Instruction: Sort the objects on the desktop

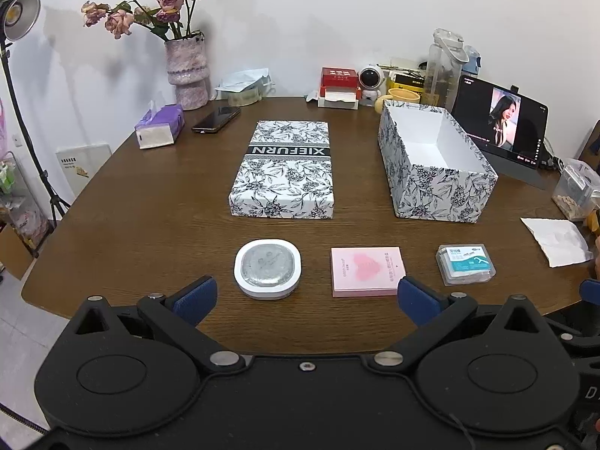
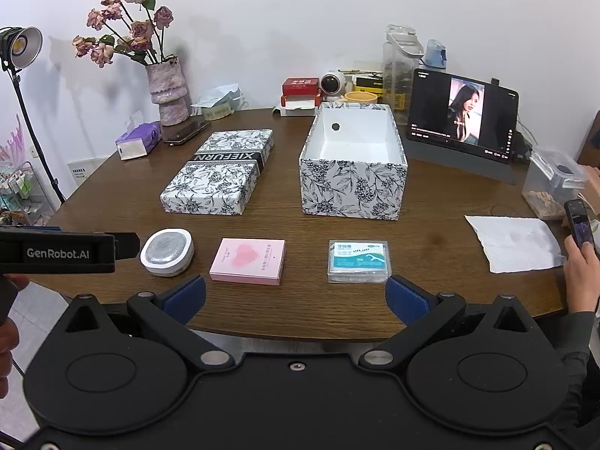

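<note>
**Ana:** Brown wooden table (image 1: pixel 150 202) against a white wall, and both grippers hang back at its near edge. Left gripper (image 1: pixel 305 296), fingers wide apart, nothing between them.

**Ben:** Same on the right gripper (image 2: pixel 296 296): blue pads spread, empty. Three small things sit in a row along the near side. Far left, the white case (image 1: pixel 267 268) with a silvery top.

**Ana:** Middle, the pink box (image 1: pixel 366 270), flat on the wood. Right of that, the floss pack (image 1: pixel 465 264), clear plastic with a blue label. All three apart from one another, none touching a finger.

**Ben:** Behind them, the floral lid (image 1: pixel 283 170) lies flat, lettering across it. To its right the open box (image 1: pixel 431 187) stands upright, white inside, and I see nothing in it.

**Ana:** Far side is busy: vase (image 1: pixel 187 71) of dried roses on the left, a tissue pack (image 1: pixel 159 127), a dark phone (image 1: pixel 216 119).

**Ben:** And a tablet (image 2: pixel 463 116) playing video far right, a paper napkin (image 2: pixel 513 242) nearer. At the right edge, someone's hand (image 2: pixel 581 273) holds another phone.
</note>
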Action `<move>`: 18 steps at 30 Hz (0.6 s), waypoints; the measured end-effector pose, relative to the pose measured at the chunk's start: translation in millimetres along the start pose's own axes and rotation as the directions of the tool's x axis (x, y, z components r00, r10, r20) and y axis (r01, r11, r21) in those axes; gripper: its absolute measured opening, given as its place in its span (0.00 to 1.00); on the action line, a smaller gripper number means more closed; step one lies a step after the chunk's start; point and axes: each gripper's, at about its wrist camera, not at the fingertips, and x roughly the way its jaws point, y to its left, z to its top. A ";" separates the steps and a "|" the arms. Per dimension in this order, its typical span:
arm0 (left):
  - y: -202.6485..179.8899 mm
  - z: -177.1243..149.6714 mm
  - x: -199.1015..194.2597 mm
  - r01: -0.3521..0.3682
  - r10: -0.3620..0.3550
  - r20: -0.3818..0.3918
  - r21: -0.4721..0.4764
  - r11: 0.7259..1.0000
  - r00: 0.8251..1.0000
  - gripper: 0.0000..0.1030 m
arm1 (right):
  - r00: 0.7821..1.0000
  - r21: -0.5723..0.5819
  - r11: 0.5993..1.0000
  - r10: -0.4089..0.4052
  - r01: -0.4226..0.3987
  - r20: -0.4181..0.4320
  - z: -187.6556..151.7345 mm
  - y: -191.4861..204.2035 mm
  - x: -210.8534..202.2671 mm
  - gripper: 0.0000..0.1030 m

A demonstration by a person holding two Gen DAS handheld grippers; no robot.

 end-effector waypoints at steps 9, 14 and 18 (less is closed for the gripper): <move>3.7 -3.9 1.8 0.030 -0.031 -0.020 -0.029 0.999 0.999 1.00 | 1.000 -0.006 1.000 0.012 -0.012 -0.002 2.1 6.3 -1.4 1.00; 1.8 -3.4 3.7 0.006 -0.006 -0.025 -0.004 1.000 1.000 1.00 | 1.000 -0.007 1.000 0.020 -0.020 -0.011 3.7 4.8 5.0 1.00; 4.7 -1.7 3.1 0.012 -0.013 -0.027 -0.011 1.000 1.000 1.00 | 1.000 -0.009 1.000 0.020 -0.020 -0.003 3.2 4.6 5.1 1.00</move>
